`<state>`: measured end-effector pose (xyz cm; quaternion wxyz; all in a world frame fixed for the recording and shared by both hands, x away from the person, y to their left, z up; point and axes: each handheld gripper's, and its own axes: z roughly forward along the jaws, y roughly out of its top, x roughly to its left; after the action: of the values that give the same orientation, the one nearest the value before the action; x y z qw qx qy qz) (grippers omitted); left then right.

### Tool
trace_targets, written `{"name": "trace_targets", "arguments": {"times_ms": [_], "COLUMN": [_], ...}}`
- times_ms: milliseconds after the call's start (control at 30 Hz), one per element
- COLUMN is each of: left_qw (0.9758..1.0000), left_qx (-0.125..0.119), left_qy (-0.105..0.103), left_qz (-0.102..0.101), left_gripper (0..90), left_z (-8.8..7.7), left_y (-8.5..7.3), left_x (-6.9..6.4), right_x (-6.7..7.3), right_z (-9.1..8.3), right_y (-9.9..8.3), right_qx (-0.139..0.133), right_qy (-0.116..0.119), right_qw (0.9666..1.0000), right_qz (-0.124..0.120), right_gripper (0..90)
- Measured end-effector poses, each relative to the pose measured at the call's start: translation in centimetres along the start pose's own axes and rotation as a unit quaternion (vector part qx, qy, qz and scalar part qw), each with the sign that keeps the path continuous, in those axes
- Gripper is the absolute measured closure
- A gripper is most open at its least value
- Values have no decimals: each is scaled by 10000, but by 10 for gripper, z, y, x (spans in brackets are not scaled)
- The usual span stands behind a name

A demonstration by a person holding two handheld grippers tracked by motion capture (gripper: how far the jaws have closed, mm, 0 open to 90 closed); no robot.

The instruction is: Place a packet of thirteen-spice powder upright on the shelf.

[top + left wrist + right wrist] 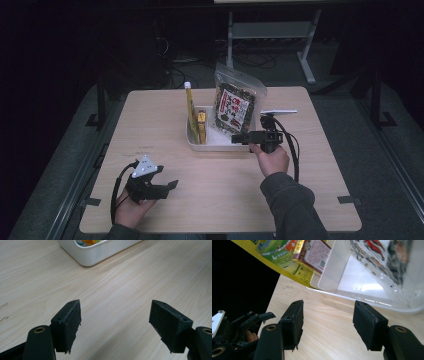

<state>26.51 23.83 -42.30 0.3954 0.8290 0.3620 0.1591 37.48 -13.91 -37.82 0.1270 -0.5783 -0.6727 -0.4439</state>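
Nearest the camera, the left gripper point(167, 186) waits with jaws apart and empty, while the right gripper point(238, 138), jaws apart and empty, sits at the white tub's point(216, 145) three-o'clock corner, the seaweed bag point(235, 105) and the yellow boxes point(194, 120) apparently already packed.

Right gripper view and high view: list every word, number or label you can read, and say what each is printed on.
No text can be read with certainty.
Snack bag: large red and white characters, too blurred to read.
Yellow pack: green label with small print, unreadable.
Small carton: pink panel of fine print and a square code, too small.
White tray: no print visible.
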Motion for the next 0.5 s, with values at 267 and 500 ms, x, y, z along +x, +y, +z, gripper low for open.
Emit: {"name": "trace_targets", "arguments": {"times_ms": [267, 500], "left_qw": [10000, 10000], "left_qx": [3, 4], "left_qy": [4, -2], "left_qz": [-1, -5], "left_gripper": [247, 246], "left_z": [0, 0], "left_y": [0, 0], "left_x": [0, 0], "right_x": [-13, -23], "right_z": [-7, -14], "right_y": [-8, -17], "right_qx": [16, -1], "right_qy": [-4, -15], "right_qw": [10000, 9999], "right_qz": [75, 153], "right_gripper": [406, 405]}}
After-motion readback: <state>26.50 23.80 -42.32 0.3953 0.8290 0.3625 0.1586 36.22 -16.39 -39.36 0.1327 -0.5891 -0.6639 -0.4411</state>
